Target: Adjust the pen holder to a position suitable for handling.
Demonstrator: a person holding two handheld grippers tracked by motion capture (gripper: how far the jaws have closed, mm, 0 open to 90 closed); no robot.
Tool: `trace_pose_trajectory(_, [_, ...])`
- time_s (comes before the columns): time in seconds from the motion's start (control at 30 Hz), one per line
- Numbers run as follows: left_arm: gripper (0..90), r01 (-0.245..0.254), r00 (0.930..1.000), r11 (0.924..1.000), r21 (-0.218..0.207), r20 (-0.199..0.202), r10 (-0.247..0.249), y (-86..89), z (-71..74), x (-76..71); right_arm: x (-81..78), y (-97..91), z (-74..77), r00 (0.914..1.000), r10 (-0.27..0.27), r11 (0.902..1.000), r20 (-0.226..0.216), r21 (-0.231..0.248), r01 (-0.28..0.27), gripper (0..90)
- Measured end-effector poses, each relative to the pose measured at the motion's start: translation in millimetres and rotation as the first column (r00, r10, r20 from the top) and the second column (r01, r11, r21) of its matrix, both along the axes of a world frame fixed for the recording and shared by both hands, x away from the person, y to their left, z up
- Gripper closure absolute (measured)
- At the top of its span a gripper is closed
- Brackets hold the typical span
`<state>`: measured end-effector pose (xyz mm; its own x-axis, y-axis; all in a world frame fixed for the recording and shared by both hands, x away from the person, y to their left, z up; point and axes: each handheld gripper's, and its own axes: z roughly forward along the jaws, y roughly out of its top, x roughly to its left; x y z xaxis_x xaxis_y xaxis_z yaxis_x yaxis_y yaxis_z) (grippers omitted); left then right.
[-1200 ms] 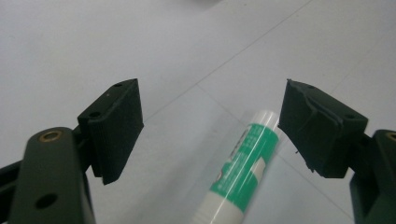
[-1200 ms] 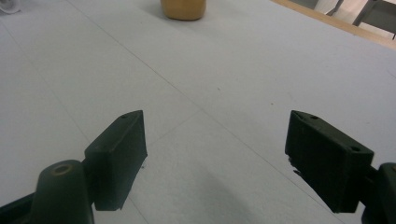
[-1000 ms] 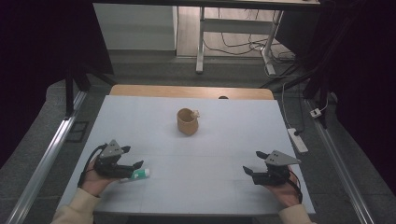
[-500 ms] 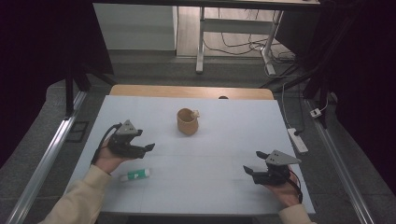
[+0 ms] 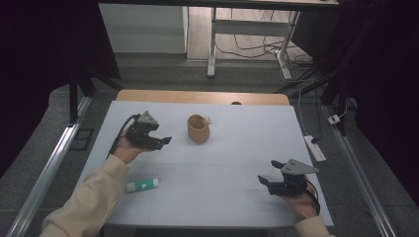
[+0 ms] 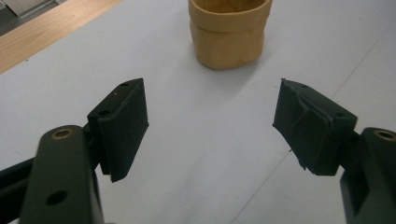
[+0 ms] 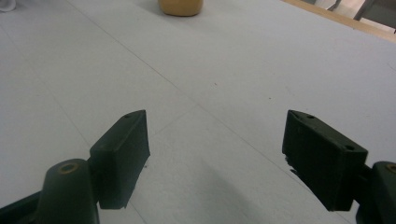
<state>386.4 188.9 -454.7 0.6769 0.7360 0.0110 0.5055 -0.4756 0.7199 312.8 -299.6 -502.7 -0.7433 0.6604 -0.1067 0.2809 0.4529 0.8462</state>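
Observation:
A tan cup-like holder (image 5: 198, 128) stands upright at the middle back of the pale table (image 5: 227, 163). My left gripper (image 5: 166, 140) is open just left of it, jaws pointing at it; the left gripper view has the holder (image 6: 229, 31) straight ahead between my empty jaws (image 6: 211, 126). A white tube with a green label (image 5: 142, 185) lies flat near the front left, behind my left hand. My right gripper (image 5: 268, 174) rests open at the front right with nothing between its jaws (image 7: 215, 158); the holder (image 7: 181, 6) is far ahead of it.
A wooden strip (image 5: 202, 97) runs along the table's back edge. A power strip (image 5: 314, 148) lies off the right edge. Metal rails (image 5: 44, 168) flank both sides, and desk legs and cables (image 5: 257, 44) stand beyond.
My left gripper let go of the tube at the front left and moved up and right toward the holder. The tube stays lying on the table. My right gripper has not moved.

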Motion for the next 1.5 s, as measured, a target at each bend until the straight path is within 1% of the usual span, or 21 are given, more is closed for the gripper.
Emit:
trace_pose_trajectory(0.17, [27.0,-0.011,0.9999,0.9999,0.004,-0.008,0.011,-1.2,-0.4,10.2,-0.4,1.0,0.0,1.0,0.0,1.0,-0.002,-0.004,0.0,22.5])
trace_pose_trajectory(0.23, [27.9,-0.009,0.9999,1.0,0.001,-0.013,0.009,-1.9,-1.3,14.6,-0.2,1.1,-0.2,1.0,0.002,1.0,-0.002,-0.005,-0.002,22.5])
trace_pose_trajectory(0.33, [29.2,-0.01,0.9998,0.9999,0.007,-0.017,0.01,-3.9,-2.3,22.1,0.4,1.0,-0.7,1.0,-0.003,0.9999,-0.001,-0.011,0.003,22.6])
trace_pose_trajectory(0.47, [31.2,-0.014,0.9997,0.9999,-0.004,-0.018,0.014,-6.9,-2.0,32.4,0.5,0.9,-1.1,1.0,0.0,1.0,-0.005,-0.009,0.0,22.6])
trace_pose_trajectory(0.57, [32.6,-0.015,0.9998,0.9999,-0.002,-0.012,0.015,-10.0,-2.0,38.8,0.4,0.7,-1.2,1.0,-0.002,0.9999,-0.005,-0.01,0.002,22.6])
trace_pose_trajectory(0.7, [35.6,-0.016,0.9998,0.9999,0.001,-0.007,0.016,-14.5,-3.2,45.6,0.4,0.3,-1.3,1.0,0.0,1.0,-0.006,-0.008,0.0,22.7])
trace_pose_trajectory(0.73, [38.8,-0.016,0.9999,0.9999,0.003,-0.004,0.016,-15.6,-3.9,46.9,0.4,0.2,-1.5,1.0,0.001,1.0,-0.005,-0.008,-0.001,22.7])
trace_pose_trajectory(0.87, [41.4,-0.015,0.9999,0.9995,0.028,0.002,0.015,-21.0,-6.4,51.6,0.7,0.1,-1.8,1.0,0.001,1.0,-0.007,-0.01,-0.001,22.7])
trace_pose_trajectory(0.9, [43.8,-0.014,0.9999,0.9994,0.031,0.004,0.014,-22.1,-6.8,52.6,0.9,0.3,-2.0,1.0,0.002,0.9999,-0.006,-0.013,-0.002,22.7])
trace_pose_trajectory(1.0, [46.1,-0.012,0.9999,0.9995,0.03,0.006,0.012,-25.5,-7.6,55.8,1.2,0.4,-2.2,1.0,0.004,0.9999,-0.004,-0.013,-0.004,22.7])
trace_pose_trajectory(1.1, [51.4,-0.01,0.9999,0.9996,0.027,0.01,0.009,-28.4,-8.2,59.9,1.3,0.3,-2.4,1.0,0.003,0.9999,-0.007,-0.013,-0.003,22.7])
trace_pose_trajectory(1.13, [53.4,-0.01,0.9999,0.9996,0.026,0.012,0.01,-30.1,-9.6,63.4,1.4,0.3,-2.5,1.0,0.004,0.9999,-0.007,-0.013,-0.004,22.7])
trace_pose_trajectory(1.17, [55.5,-0.01,0.9999,0.9996,0.026,0.012,0.01,-30.1,-9.6,63.4,1.5,0.4,-2.6,1.0,0.004,0.9999,-0.008,-0.014,-0.004,22.7])
trace_pose_trajectory(1.2, [55.5,-0.012,0.9998,0.9997,0.023,0.013,0.011,-31.0,-10.6,65.1,1.5,0.4,-2.6,1.0,0.004,0.9999,-0.008,-0.014,-0.004,22.7])
trace_pose_trajectory(1.23, [59.8,-0.01,0.9999,0.9997,0.024,0.012,0.009,-32.0,-11.4,66.6,1.5,0.4,-2.8,1.0,0.002,0.9998,-0.009,-0.018,-0.002,22.7])
trace_pose_trajectory(1.27, [59.8,-0.007,0.9999,0.9996,0.028,0.013,0.007,-33.2,-12.3,67.9,1.5,0.4,-2.8,1.0,0.002,0.9998,-0.009,-0.018,-0.002,22.7])
trace_pose_trajectory(1.3, [63.9,-0.004,0.9999,0.9994,0.034,0.013,0.003,-34.4,-13.2,68.9,1.6,0.2,-2.9,1.0,0.004,0.9998,-0.008,-0.02,-0.004,22.7])
trace_pose_trajectory(1.4, [71.0,0.003,0.9999,0.9986,0.052,0.015,-0.004,-36.5,-14.8,72.0,1.8,-0.3,-3.1,1.0,0.003,0.9999,-0.009,-0.015,-0.003,22.7])
trace_pose_trajectory(1.5, [79.4,0.004,0.9999,0.9981,0.061,0.015,-0.005,-36.7,-15.2,74.9,1.8,-0.4,-3.6,1.0,0.003,0.9999,-0.009,-0.012,-0.003,22.9])
